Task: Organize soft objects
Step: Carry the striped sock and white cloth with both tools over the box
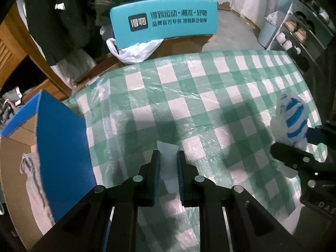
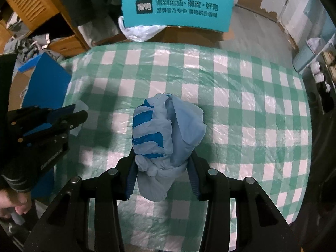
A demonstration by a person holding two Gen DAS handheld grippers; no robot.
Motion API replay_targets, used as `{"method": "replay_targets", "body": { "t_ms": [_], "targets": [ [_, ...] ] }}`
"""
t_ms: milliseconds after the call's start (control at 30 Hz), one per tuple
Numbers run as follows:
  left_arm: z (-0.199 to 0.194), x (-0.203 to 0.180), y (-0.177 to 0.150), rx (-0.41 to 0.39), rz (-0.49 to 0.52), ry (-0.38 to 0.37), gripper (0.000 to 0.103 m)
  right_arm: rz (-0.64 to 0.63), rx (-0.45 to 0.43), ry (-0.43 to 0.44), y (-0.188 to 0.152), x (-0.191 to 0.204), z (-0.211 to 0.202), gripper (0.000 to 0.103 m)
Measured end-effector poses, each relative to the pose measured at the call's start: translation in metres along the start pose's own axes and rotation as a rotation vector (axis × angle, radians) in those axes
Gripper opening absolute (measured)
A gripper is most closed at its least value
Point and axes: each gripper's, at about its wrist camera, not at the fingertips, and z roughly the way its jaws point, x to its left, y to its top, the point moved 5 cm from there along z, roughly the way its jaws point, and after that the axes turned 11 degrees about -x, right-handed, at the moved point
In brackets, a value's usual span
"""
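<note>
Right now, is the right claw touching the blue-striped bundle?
Touching. The right wrist view shows the right claw closed on the blue-striped bundle, both pads pressed into its knotted lower end.

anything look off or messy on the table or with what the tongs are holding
Nothing is spilled or damaged. The right tongs grip a crumpled, knotted blue-striped plastic bag; the left tongs pinch a thin pale blue scrap. The clear cover over the checked tablecloth is wrinkled.

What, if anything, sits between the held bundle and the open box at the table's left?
Nothing visible. The right gripper holds the blue-striped bag bundle above bare checked tablecloth. The left gripper, pinching a pale scrap, lies toward the blue-flapped cardboard box.
</note>
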Motion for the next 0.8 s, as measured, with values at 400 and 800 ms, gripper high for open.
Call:
{"method": "replay_targets", "body": {
  "t_ms": [400,800],
  "targets": [
    [-0.047,0.007,-0.004,-0.065,0.017,0.016,0.015,-0.081,-0.057,0.028,0.005,0.028,-0.029,0.042],
    [-0.082,0.019,-0.012,-0.111,0.021,0.026,0.015,-0.124,-0.100,0.054,0.010,0.049,-0.051,0.042]
  ]
}}
